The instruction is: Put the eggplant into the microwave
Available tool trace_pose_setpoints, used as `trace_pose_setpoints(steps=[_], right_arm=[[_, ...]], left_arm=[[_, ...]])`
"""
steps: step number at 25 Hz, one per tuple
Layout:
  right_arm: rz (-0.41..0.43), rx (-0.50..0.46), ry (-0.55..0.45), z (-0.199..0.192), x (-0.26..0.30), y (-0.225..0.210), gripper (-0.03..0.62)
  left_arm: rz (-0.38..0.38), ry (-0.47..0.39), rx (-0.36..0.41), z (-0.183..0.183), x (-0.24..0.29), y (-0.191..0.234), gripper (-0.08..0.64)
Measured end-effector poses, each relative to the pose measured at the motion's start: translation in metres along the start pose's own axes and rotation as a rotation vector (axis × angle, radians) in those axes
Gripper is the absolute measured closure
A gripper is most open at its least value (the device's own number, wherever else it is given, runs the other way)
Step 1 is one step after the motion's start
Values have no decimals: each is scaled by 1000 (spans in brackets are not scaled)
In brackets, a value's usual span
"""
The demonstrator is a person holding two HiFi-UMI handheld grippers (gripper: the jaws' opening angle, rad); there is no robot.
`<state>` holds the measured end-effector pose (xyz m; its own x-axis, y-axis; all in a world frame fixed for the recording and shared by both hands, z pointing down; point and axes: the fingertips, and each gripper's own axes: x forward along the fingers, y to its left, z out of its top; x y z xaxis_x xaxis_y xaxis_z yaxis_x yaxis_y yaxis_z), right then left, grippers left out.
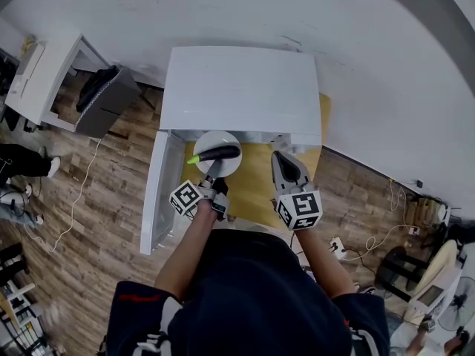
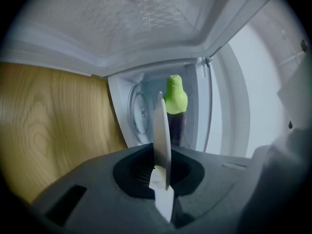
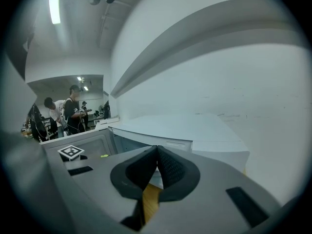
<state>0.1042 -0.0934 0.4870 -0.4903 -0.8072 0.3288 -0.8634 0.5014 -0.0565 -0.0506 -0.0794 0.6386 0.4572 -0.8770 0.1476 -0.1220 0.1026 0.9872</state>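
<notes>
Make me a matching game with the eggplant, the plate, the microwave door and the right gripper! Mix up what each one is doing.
Things:
1. eggplant
2. plate
3. microwave door
4. right gripper

States:
A. swung open
B. shut, holding nothing
C. lying on the plate
D. pinched at its edge by the left gripper

Pairs: 1-C, 2-D, 3-A, 4-B

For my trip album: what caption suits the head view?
Left gripper holds a white plate bearing an eggplant at the open microwave; right gripper shut, empty.
</notes>
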Motion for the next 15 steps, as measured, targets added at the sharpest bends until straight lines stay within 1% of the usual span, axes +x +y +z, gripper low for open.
trace_pose_setpoints(steps=[7,15], right_arm=[[-9,12,30,-11,0,-3,580],[-8,14,58,-21,0,-1,580]], left_arm=[[34,17,-4,1,11,22,535],[42,19,-33,3,18,32,535]])
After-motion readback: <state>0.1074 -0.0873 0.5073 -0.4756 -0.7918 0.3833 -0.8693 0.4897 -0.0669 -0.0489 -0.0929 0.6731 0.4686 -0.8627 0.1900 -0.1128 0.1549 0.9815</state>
